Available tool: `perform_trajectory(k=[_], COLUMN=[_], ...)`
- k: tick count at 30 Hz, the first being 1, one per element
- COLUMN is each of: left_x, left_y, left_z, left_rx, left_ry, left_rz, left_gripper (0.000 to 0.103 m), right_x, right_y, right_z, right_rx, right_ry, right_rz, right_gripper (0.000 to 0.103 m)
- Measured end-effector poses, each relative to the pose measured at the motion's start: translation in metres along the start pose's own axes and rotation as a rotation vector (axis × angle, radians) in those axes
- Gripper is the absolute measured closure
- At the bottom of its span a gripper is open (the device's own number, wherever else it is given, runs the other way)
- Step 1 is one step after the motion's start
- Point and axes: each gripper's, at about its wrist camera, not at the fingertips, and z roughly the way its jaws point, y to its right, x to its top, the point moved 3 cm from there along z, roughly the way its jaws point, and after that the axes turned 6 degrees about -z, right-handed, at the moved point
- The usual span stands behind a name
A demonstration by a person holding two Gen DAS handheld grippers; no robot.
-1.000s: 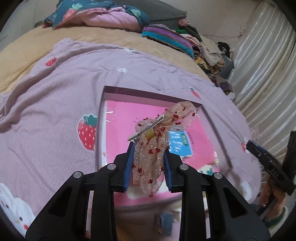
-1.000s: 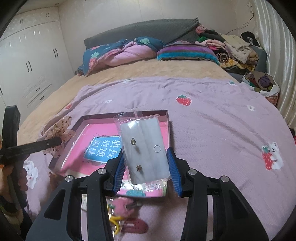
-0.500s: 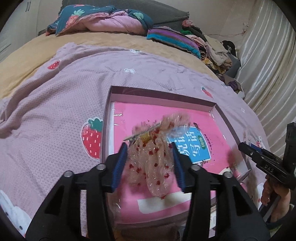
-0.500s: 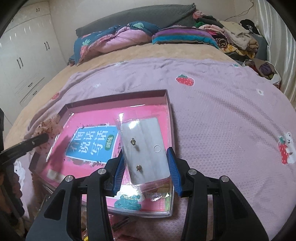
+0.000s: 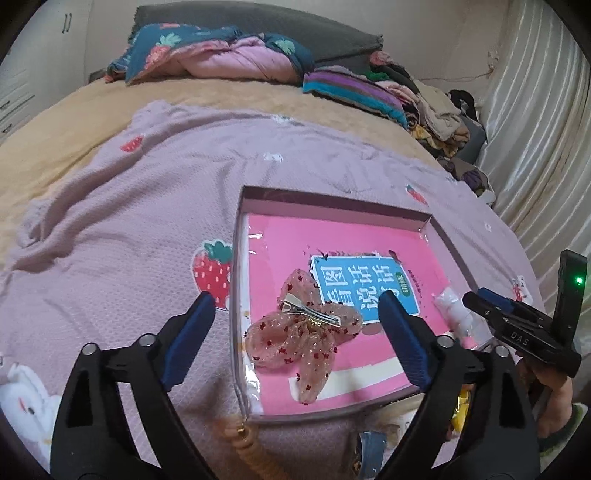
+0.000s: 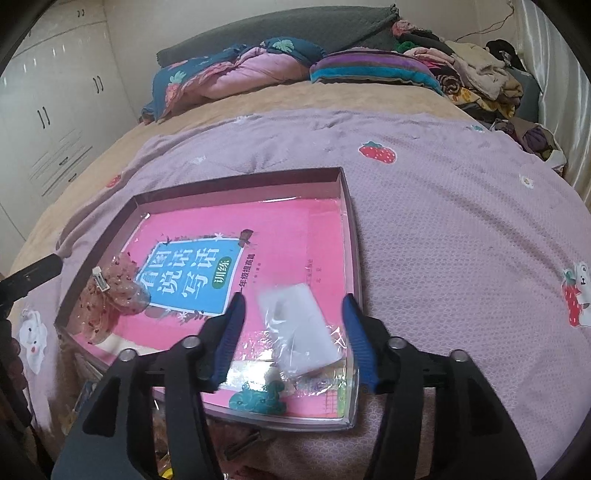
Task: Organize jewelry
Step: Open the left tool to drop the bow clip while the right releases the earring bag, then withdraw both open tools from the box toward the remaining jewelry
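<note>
Your left gripper (image 5: 295, 310) is standing wide, its jaws having just been opening; nothing is pressing on its blue pads (image 5: 190, 334); the sheer pink hair bow (image 5: 303, 334) with its silver clip is lying loose between them, resting on the pink book (image 5: 354, 236) at about 7 o'clock within the shallow box (image 5: 332, 201). Your right gripper (image 6: 293, 323) is also parting, half wide, its jaws having just been opening; the clear earring packet (image 6: 301, 326) is sitting between the pads without touching either, lying on the book at roughly 5 o'clock of the box; it is blurred, so you cannot read its contents. In the left view, the right gripper's black tip is showing at 3 o'clock of the bow, with the packet just beside it. Beyond the box at 12 o'clock, the lilac strawberry blanket (image 6: 443, 221) is spreading across the bed; farther still, folded quilts (image 6: 236, 74) and a heap of clothes (image 6: 472, 70) are lying against the grey headboard (image 6: 280, 33).
</note>
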Motion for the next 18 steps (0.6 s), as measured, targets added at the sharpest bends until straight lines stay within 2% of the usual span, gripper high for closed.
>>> perform_trajectory(k=[3, 11, 18], left_x=[0.001, 0.007, 0.005], left_y=[0.0, 0.002, 0.011], left_z=[-0.012, -0.046, -0.07], left_rx=[0.022, 0.036, 0.031], left_ry=[0.032, 0.097, 0.134], left_rz=[-0.004, -0.018, -0.001], left_gripper=[0.01, 0.01, 0.01], right_x=[0.0, -0.001, 0.001], right_y=[0.002, 0.004, -0.001], right_z=[-0.007, -0.047, -0.086], right_rx=[0.008, -0.007, -0.014], right_ry=[0.019, 0.102, 0.166], right_rz=[0.009, 0.024, 0.007], right_gripper=[0.039, 0.023, 0.02])
